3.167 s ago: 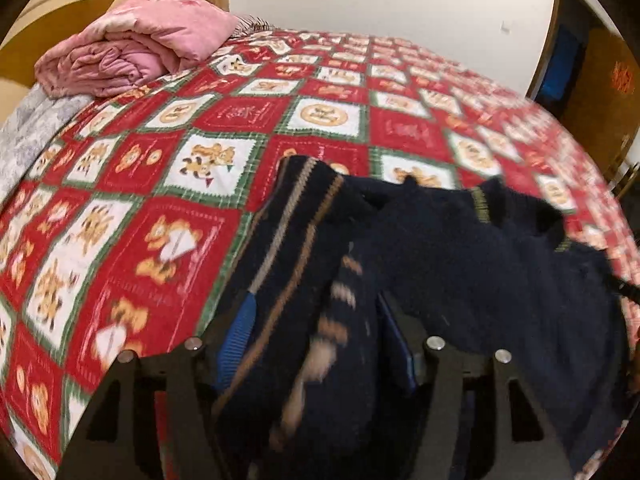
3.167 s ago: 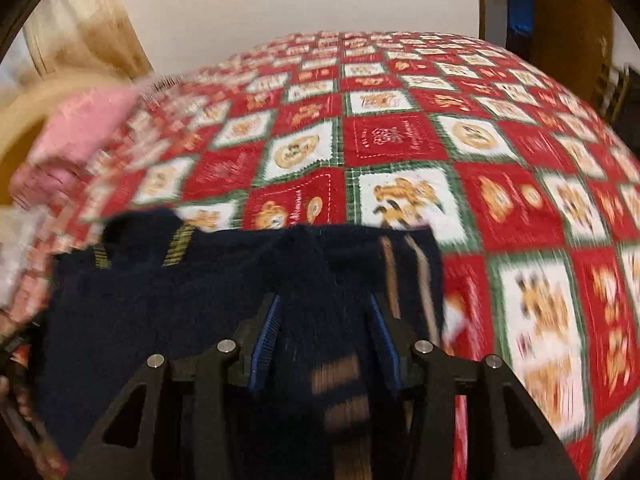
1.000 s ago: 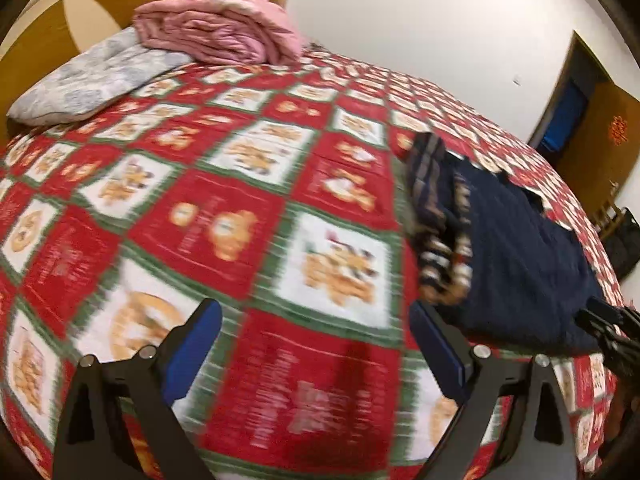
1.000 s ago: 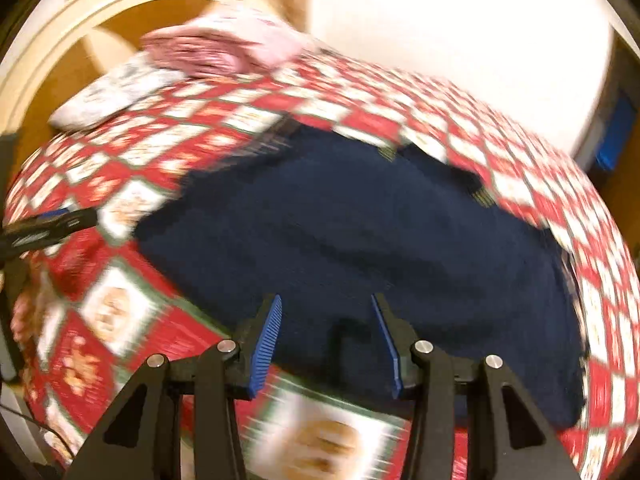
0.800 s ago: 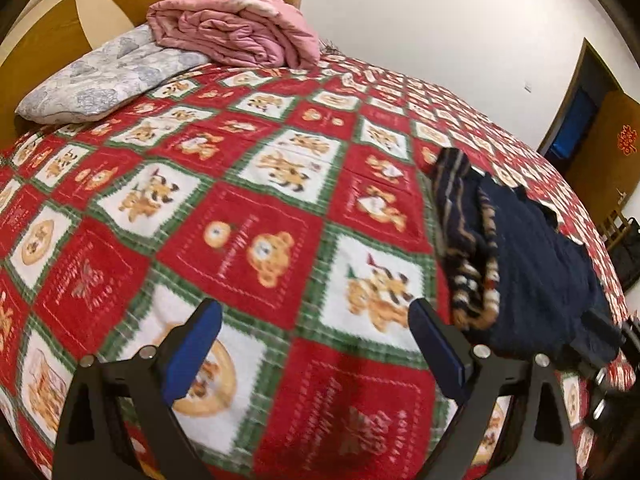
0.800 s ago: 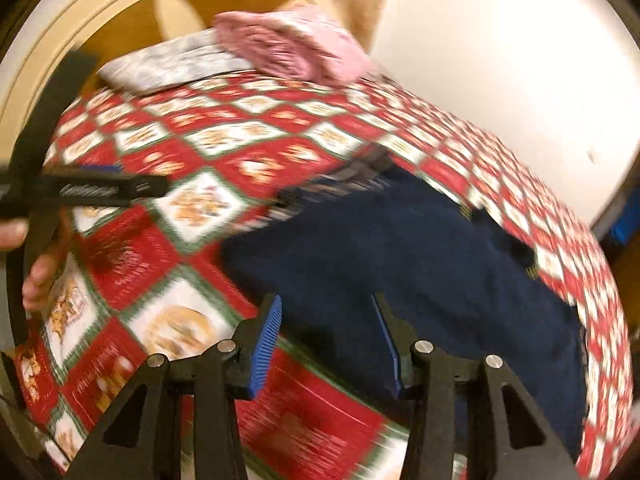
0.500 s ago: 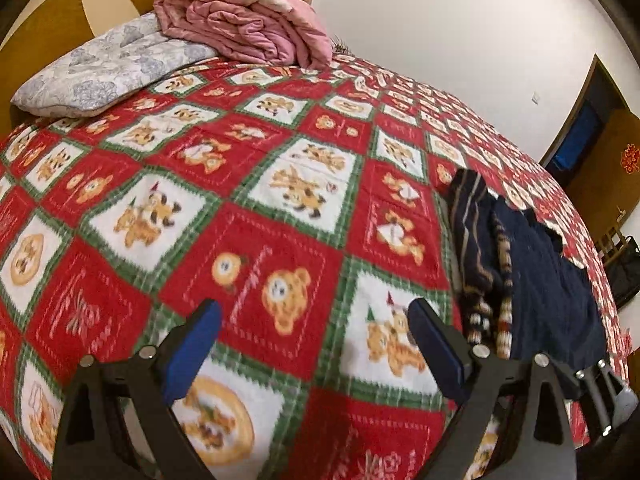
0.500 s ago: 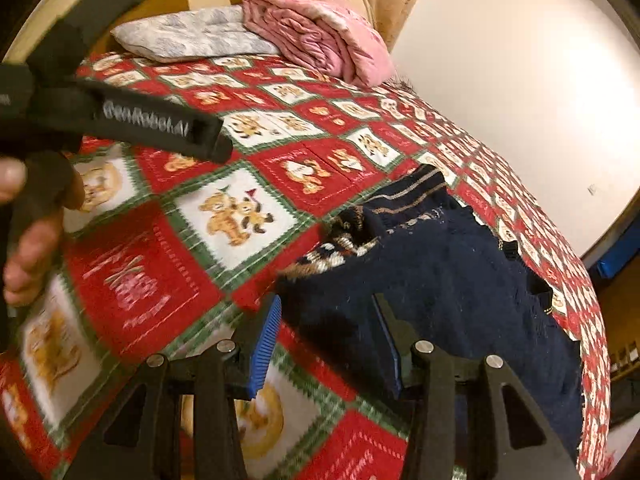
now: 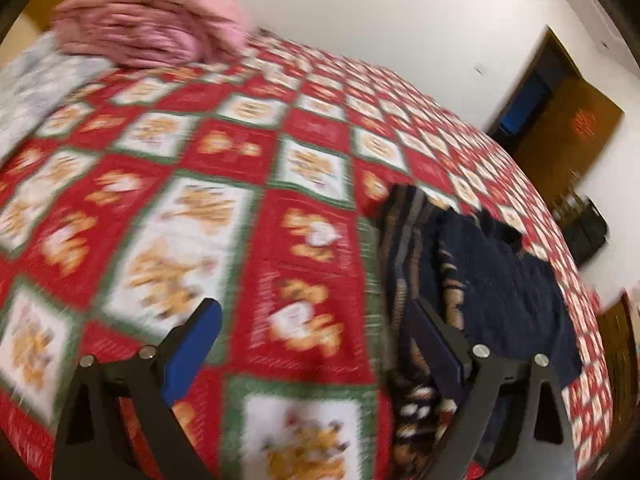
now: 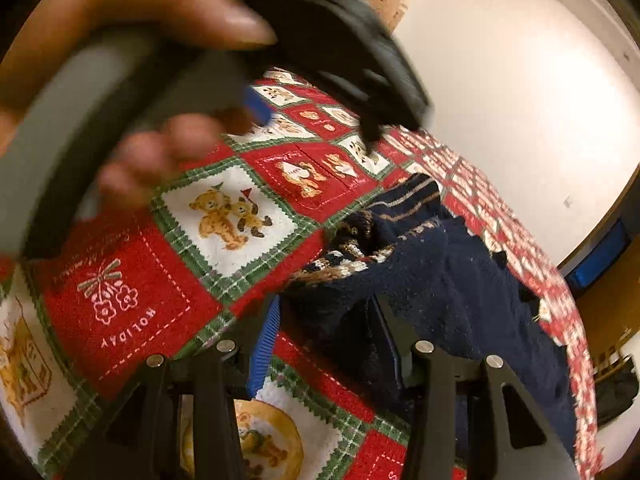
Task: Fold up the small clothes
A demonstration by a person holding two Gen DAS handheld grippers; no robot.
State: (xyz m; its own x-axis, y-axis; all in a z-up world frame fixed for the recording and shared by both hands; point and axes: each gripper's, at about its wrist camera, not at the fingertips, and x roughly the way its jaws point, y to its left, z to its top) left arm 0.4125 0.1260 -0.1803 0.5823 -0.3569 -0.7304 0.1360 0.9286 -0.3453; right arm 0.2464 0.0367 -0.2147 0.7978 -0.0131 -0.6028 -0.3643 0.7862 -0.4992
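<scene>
A dark navy knitted sweater [image 9: 500, 280] with tan and white stripes lies part-folded on the red Christmas quilt [image 9: 192, 184]. My left gripper [image 9: 316, 328] is open and empty over the quilt, with its right finger by the sweater's striped edge. In the right wrist view the sweater [image 10: 460, 288] lies ahead, and my right gripper [image 10: 324, 324] is open with its jaws on either side of the near corner of the sweater. The left gripper and the hand holding it [image 10: 168, 72] fill the upper left of that view.
A folded pink blanket [image 9: 152, 28] and a grey floral pillow [image 9: 36, 80] lie at the head of the bed. A white wall [image 9: 380, 20] and a dark doorway [image 9: 532, 100] stand beyond the bed. A dark chair [image 9: 588, 228] is off the far right side.
Both grippers let go of the sweater and pulled back. The left gripper has swung toward the sweater's striped edge. The right gripper has closed in on the sweater's near corner, and the left hand now crosses its view.
</scene>
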